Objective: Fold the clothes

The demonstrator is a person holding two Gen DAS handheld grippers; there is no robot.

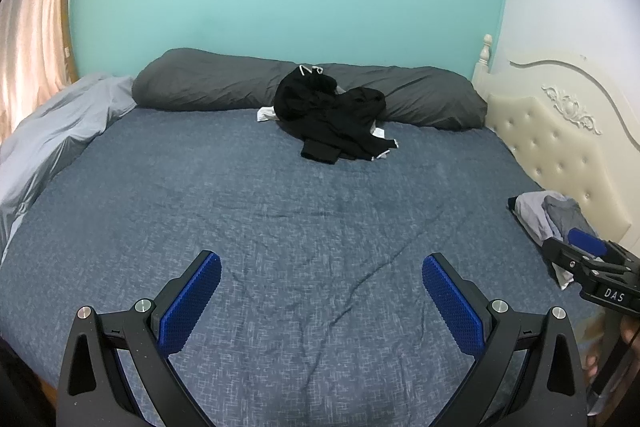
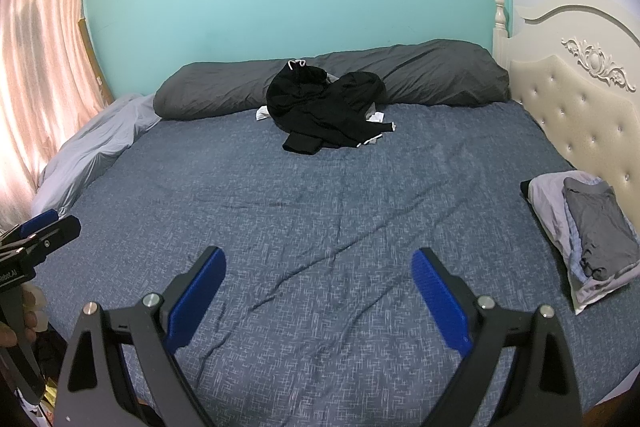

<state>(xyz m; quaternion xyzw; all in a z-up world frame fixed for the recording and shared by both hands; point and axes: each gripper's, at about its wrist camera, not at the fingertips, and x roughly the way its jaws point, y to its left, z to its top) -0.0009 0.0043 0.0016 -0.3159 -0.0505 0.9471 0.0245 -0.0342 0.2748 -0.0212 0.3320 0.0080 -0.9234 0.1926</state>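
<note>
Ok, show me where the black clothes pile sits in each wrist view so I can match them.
Left wrist view: the black clothes pile lies upper centre, against the dark grey pillow.
Right wrist view: the pile lies upper centre too, slightly left of the middle.
Shared landmark: the cream headboard on the right edge.

The bed (image 1: 280, 227) fills most of the frame, blue sheet a bit wrinkled. Top center sits a heap of black clothes (image 1: 332, 115), against a long dark grey pillow (image 1: 208, 85). Light grey blanket (image 1: 60, 139) bunched upper left, small folded pile (image 2: 592, 239) far right.
</note>
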